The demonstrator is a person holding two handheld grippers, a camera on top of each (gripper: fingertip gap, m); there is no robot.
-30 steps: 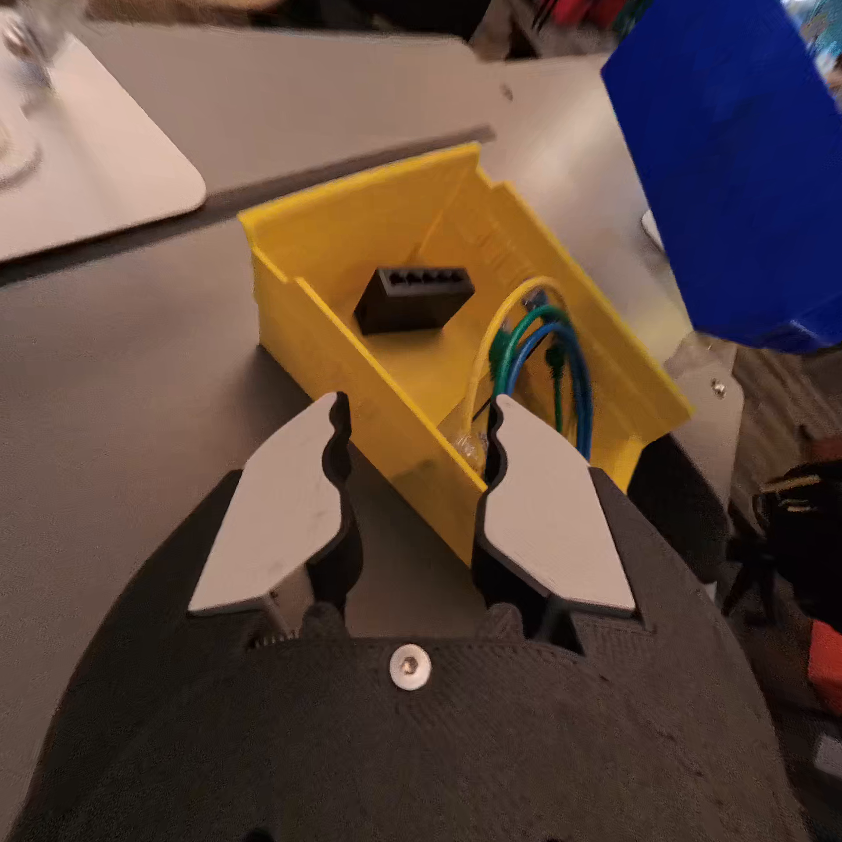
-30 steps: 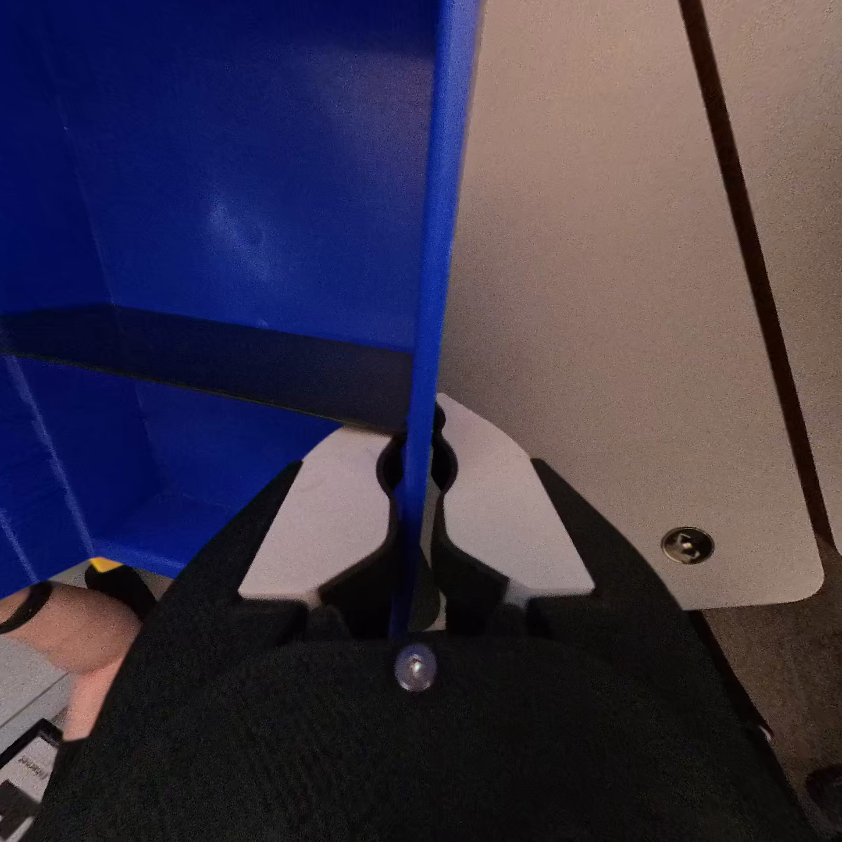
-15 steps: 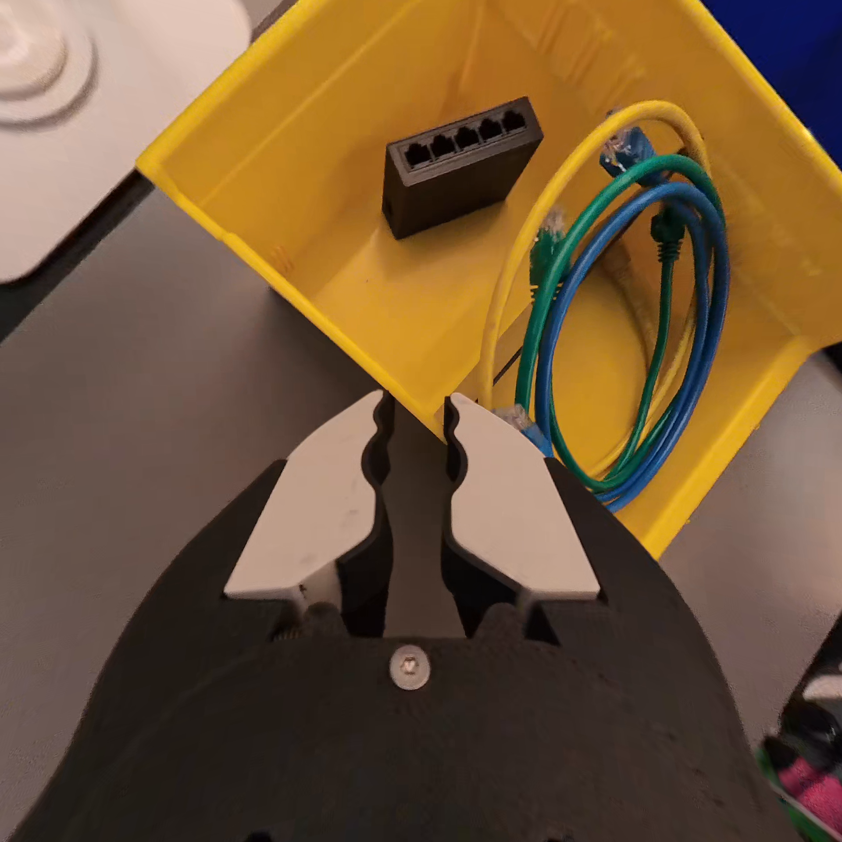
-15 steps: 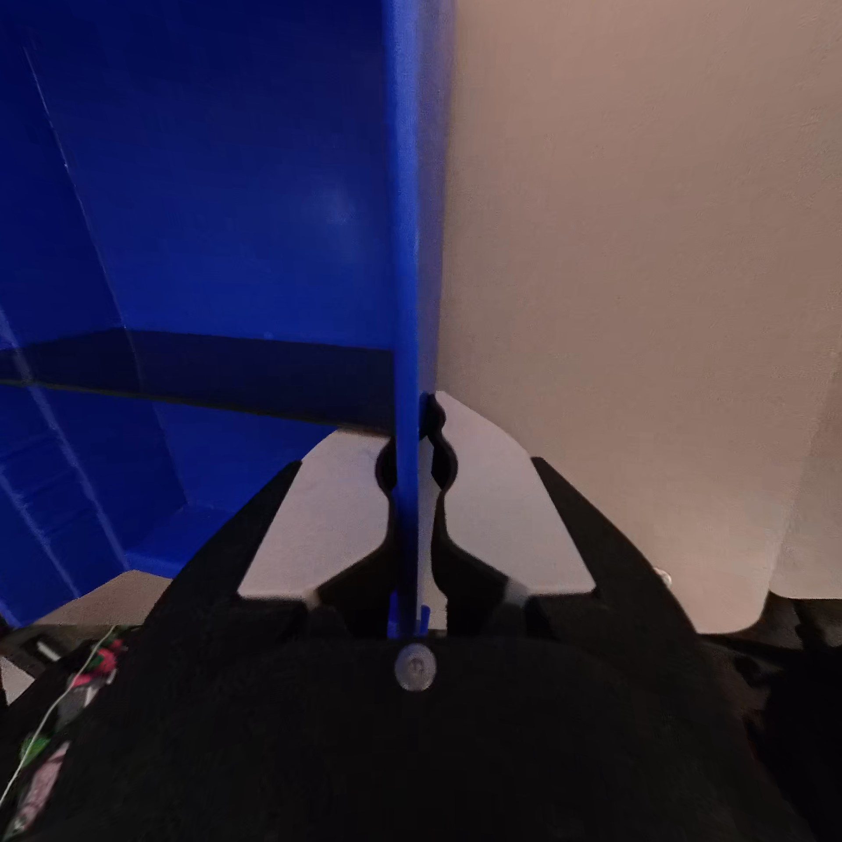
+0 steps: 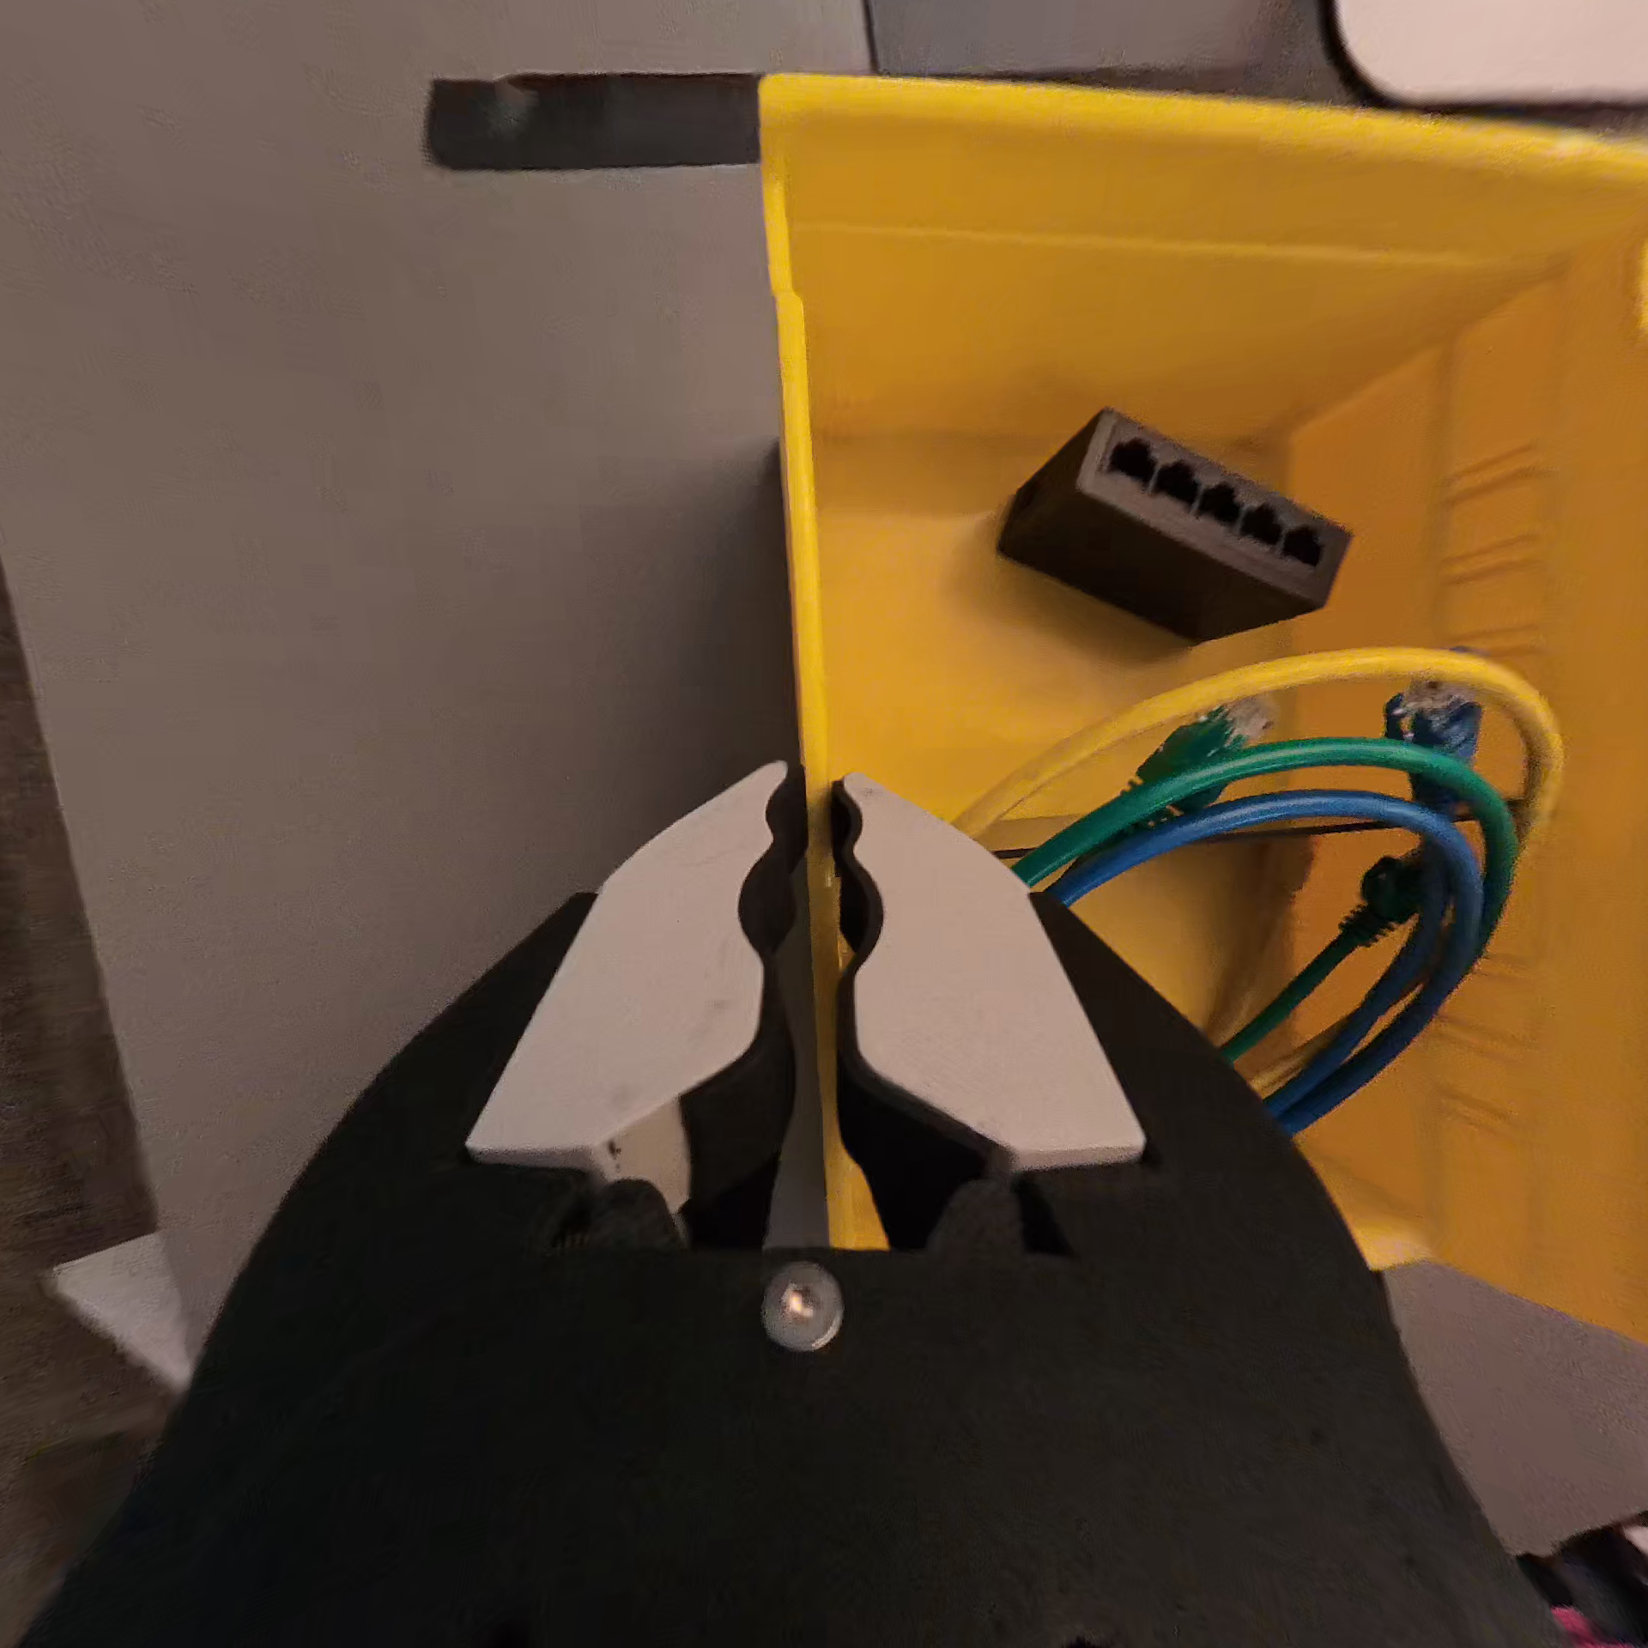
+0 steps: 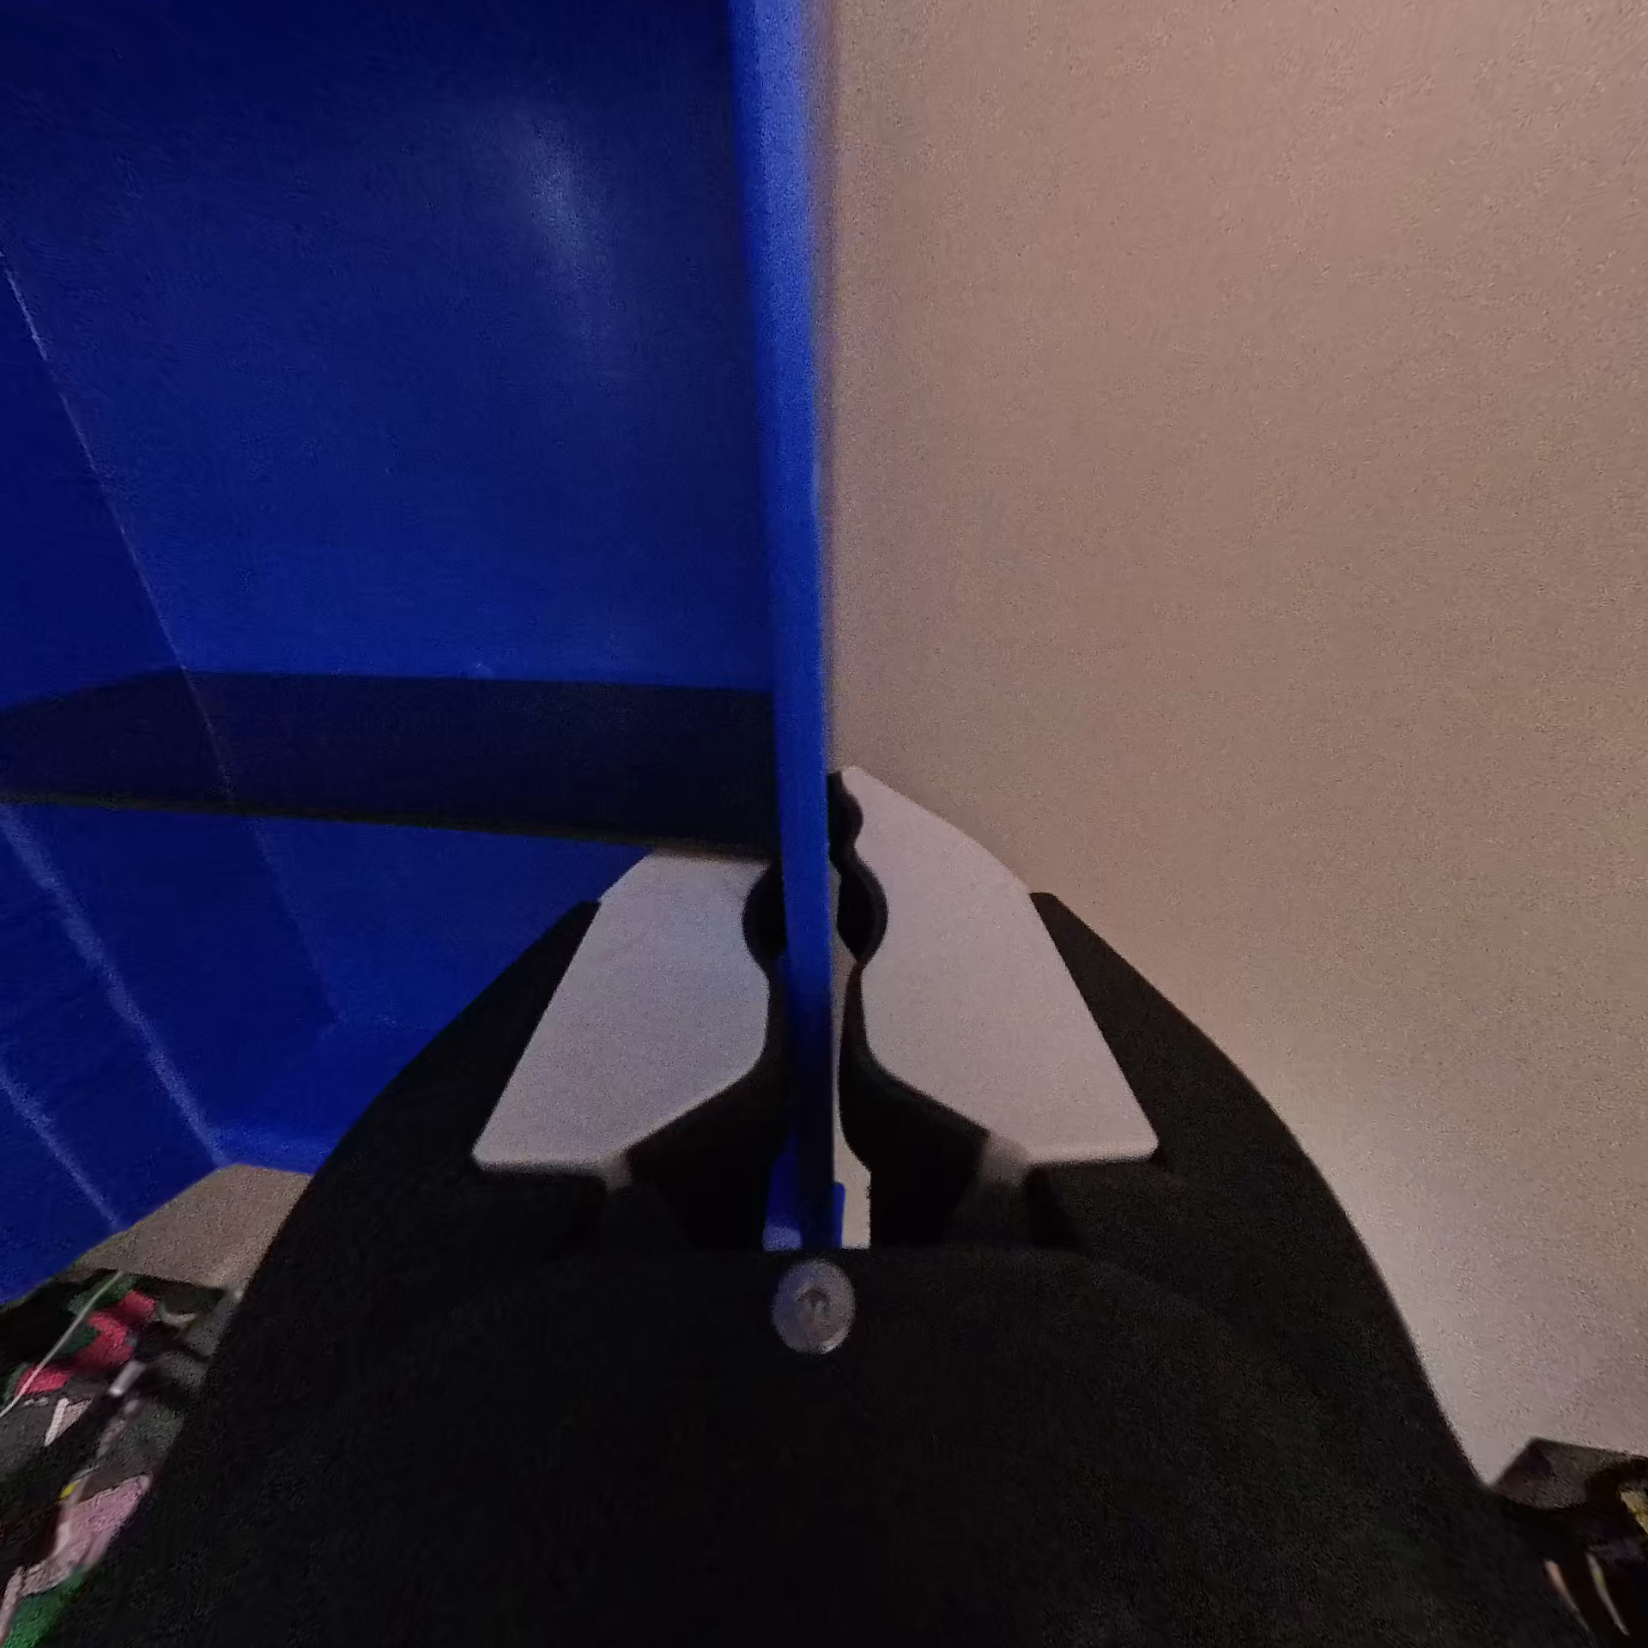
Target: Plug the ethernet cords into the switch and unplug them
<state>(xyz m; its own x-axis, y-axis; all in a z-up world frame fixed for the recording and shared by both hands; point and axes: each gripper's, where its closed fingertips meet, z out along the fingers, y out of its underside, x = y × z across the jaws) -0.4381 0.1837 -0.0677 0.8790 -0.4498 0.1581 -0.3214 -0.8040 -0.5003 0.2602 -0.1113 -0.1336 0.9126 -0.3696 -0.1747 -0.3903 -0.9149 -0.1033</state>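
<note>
In the left wrist view a yellow bin [image 5: 1115,294] holds a black ethernet switch [image 5: 1177,526] with its row of ports facing me. Coiled yellow [image 5: 1338,664], green [image 5: 1293,758] and blue [image 5: 1266,811] ethernet cords lie beside it, all unplugged. My left gripper [image 5: 810,785] is shut on the bin's left side wall. In the right wrist view my right gripper [image 6: 807,794] is shut on the side wall of an empty blue bin [image 6: 401,401]; its left fingertip is hidden behind that wall.
The bins are over a grey table [image 5: 401,446], with a dark slot [image 5: 589,120] behind the yellow bin and a white plate edge [image 5: 1498,45] at the far right. The table [image 6: 1248,535] also fills the right wrist view. Colourful clutter [image 6: 71,1391] lies below its near edge.
My left gripper closed from open onto the yellow bin's side wall, and the bin has turned in view. My right gripper kept its grip on the blue bin and shifted over the table.
</note>
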